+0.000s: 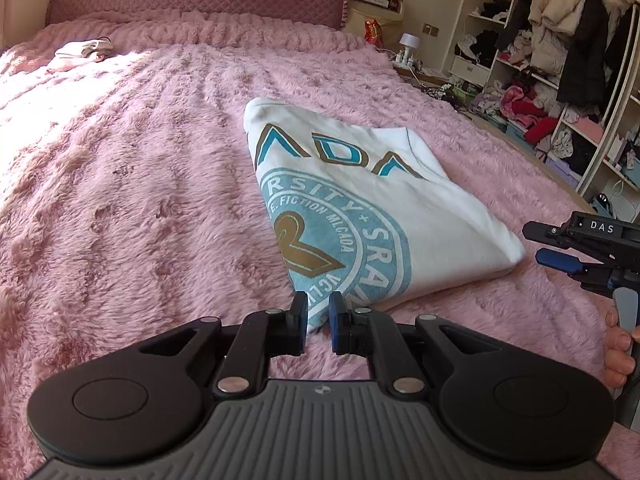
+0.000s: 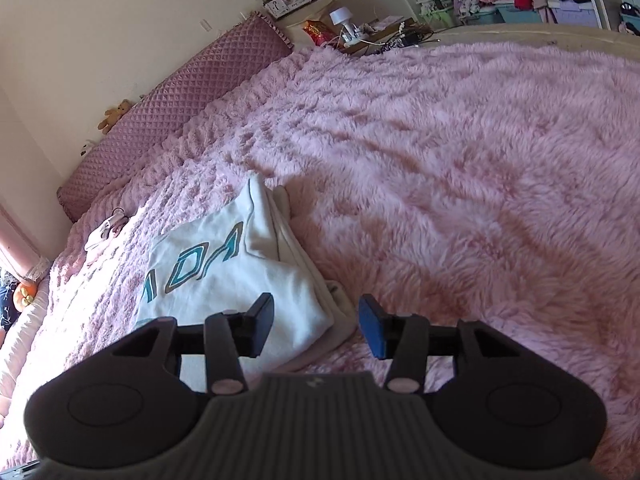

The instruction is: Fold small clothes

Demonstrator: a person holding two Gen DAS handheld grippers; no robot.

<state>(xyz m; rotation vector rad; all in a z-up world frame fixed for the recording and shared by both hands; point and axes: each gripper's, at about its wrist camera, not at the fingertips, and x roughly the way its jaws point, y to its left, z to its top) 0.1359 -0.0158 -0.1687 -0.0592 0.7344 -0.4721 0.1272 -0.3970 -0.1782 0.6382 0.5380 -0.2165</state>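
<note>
Now the left gripper is almost pressed together and holds nothing, above the folded white printed shirt; the right gripper is spread, empty.

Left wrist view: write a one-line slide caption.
Folded white T-shirt on a pink furry bedspread, left hand-held gripper nearly closed and empty just before it.
</note>
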